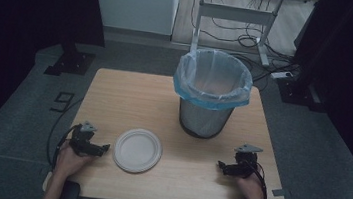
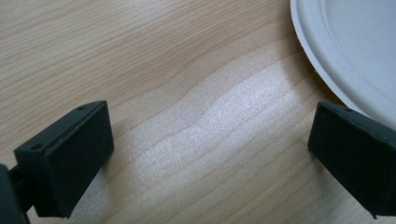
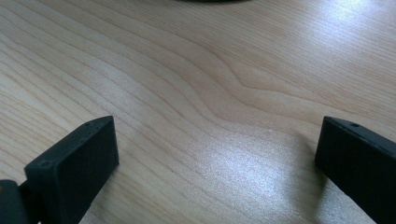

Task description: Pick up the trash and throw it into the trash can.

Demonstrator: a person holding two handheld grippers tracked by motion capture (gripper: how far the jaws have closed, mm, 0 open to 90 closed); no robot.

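Both grippers, left gripper (image 1: 100,147) and right gripper (image 1: 220,166), rest on the desk (image 1: 129,99) with fingers released. We judge the plate (image 1: 137,150) light, thin and bendable; we would take it at its rim.

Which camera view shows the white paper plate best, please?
The high view: the whole paper plate lies on the table, in front of the bin, close by the left gripper. The left gripper view catches part of its rim. The right gripper view looks at bare wood.
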